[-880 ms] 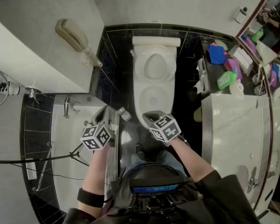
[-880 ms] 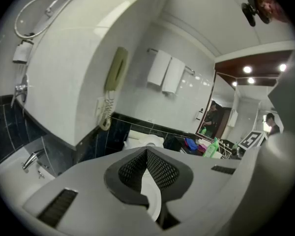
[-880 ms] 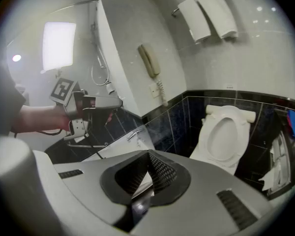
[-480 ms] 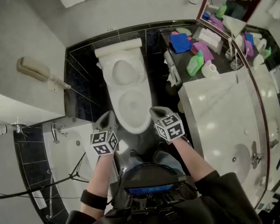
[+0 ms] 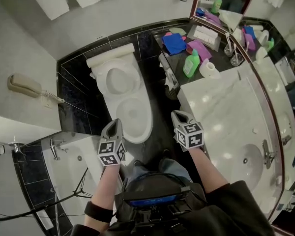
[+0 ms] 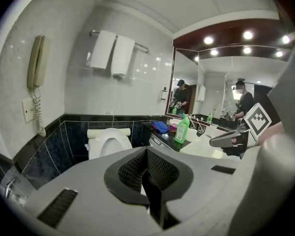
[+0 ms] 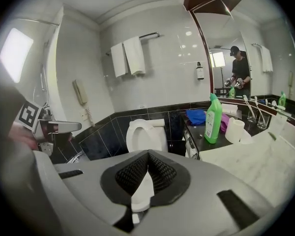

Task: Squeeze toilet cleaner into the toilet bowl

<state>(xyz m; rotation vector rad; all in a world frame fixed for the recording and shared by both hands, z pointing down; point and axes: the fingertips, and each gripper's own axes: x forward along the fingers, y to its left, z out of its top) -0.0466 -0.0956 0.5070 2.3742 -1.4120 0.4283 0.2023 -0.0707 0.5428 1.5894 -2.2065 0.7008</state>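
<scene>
**A:** What does the toilet cleaner look like?

**B:** It is a green bottle (image 5: 191, 64) with a slanted neck and a white label. It stands upright on the dark worktop (image 5: 179, 62) to the right of the toilet bowl (image 5: 132, 113), just beside a toilet roll (image 5: 208, 68).

**A:** Does one view add anything?

**B:** Only the head view shows the wash basin (image 5: 246, 160), far right of the bowl. The label shows plainly only in the gripper views.

**A:** And the grippers?

**B:** The left hand-held gripper (image 5: 113, 124) hovers at the bowl's near-left rim. The right hand-held gripper (image 5: 180, 116) hovers off its right side. Both have their jaws fully together with nothing gripped, and both are well apart from the bottle.
</scene>
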